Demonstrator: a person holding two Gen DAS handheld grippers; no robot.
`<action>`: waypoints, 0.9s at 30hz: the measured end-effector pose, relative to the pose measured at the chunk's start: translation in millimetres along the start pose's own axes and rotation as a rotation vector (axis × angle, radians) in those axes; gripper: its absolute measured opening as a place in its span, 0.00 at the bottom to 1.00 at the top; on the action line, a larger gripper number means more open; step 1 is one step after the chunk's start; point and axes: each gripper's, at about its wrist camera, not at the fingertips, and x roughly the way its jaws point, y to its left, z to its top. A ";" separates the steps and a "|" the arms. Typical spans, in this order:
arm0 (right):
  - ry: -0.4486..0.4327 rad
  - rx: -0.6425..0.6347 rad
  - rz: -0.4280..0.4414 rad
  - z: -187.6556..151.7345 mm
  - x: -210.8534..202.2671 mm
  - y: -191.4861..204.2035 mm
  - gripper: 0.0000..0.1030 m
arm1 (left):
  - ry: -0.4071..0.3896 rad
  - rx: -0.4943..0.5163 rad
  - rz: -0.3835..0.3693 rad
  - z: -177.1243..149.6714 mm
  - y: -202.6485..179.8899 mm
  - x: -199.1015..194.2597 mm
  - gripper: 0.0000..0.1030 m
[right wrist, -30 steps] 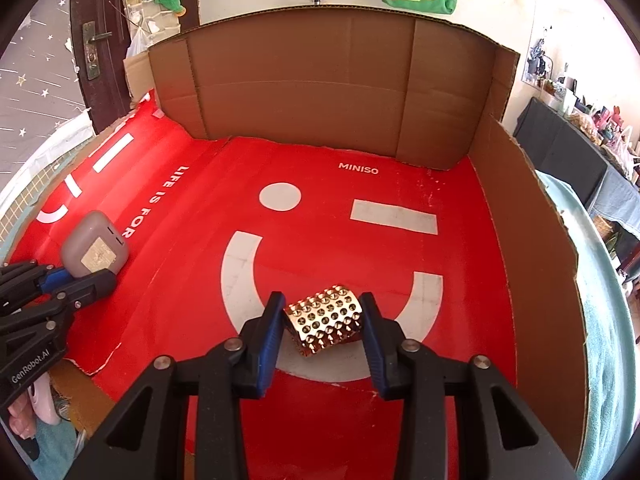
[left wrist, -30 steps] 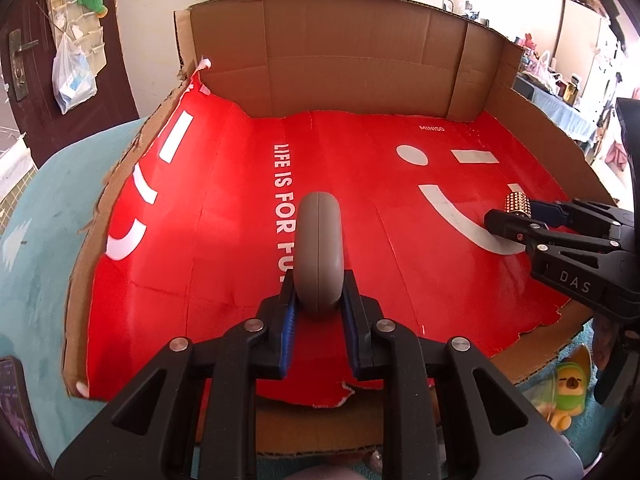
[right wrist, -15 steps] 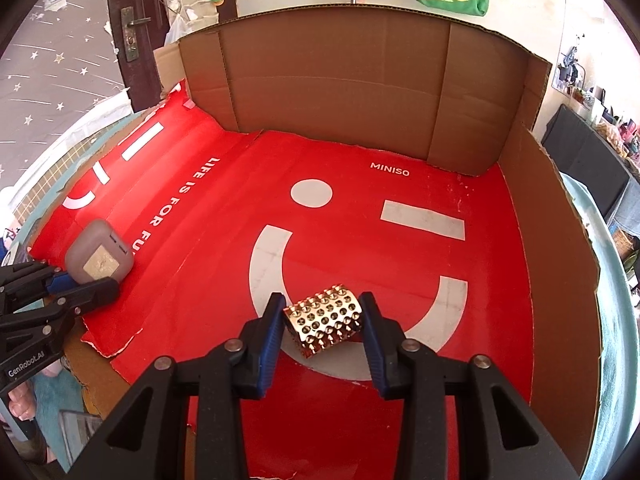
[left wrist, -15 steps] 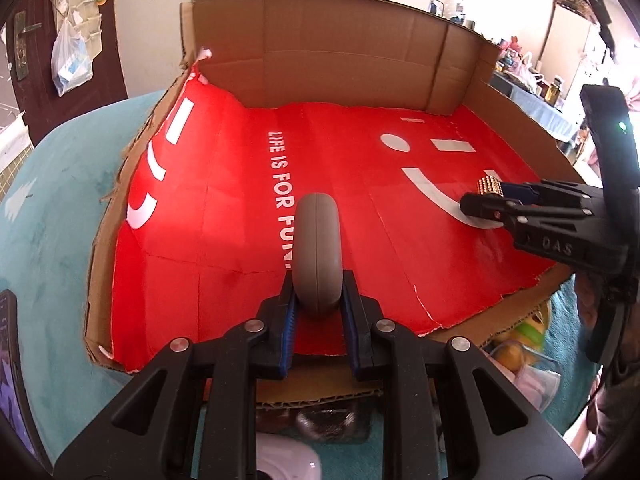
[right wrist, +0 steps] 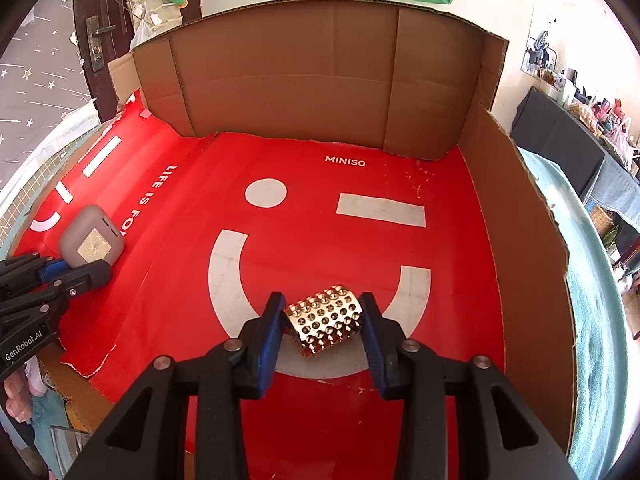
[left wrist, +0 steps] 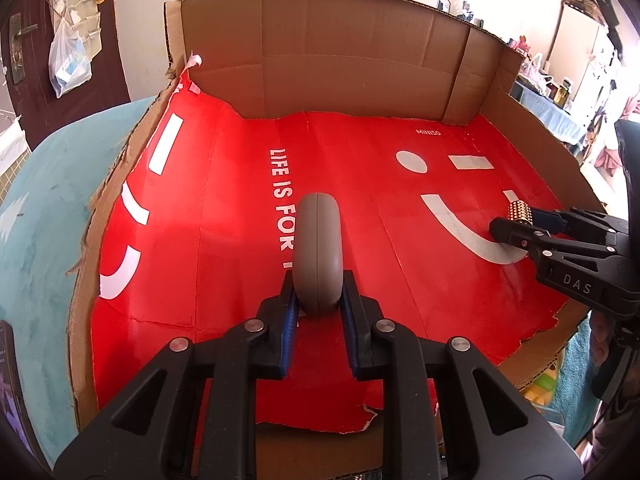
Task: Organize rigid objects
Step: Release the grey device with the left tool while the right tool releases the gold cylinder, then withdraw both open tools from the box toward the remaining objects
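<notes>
My left gripper [left wrist: 317, 295] is shut on a grey rounded case [left wrist: 317, 252], held on edge above the red sheet's lettering. From the right wrist view the same grey case [right wrist: 91, 240] shows at the far left, with the left gripper [right wrist: 80, 270] clamped on it. My right gripper [right wrist: 322, 320] is shut on a gold studded cylinder [right wrist: 325, 319], over the white smile mark. In the left wrist view that gold cylinder [left wrist: 519, 213] peeks out at the right gripper [left wrist: 522, 224].
A cardboard tray [left wrist: 320, 64] lined with a red sheet [right wrist: 320, 216] has tall walls at the back and right [right wrist: 520, 240]. Teal cloth [left wrist: 36, 208] lies around it. Small toys [left wrist: 540, 388] sit past the front right edge.
The left wrist camera pulled back half a second ago, then came forward again over the sheet. Both grips are unchanged and the right gripper has barely shifted.
</notes>
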 end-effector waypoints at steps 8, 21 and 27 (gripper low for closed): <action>0.001 0.011 0.012 0.6 0.2 0.9 0.48 | 0.003 0.023 0.028 1.6 -2.1 -0.2 0.18; -0.051 0.025 0.036 -0.5 -19.9 4.0 0.62 | -0.069 0.034 0.022 2.4 -2.5 -19.4 0.36; -0.098 0.024 0.051 -6.8 -39.6 6.5 0.70 | -0.122 0.056 0.011 -1.3 -8.6 -35.4 0.73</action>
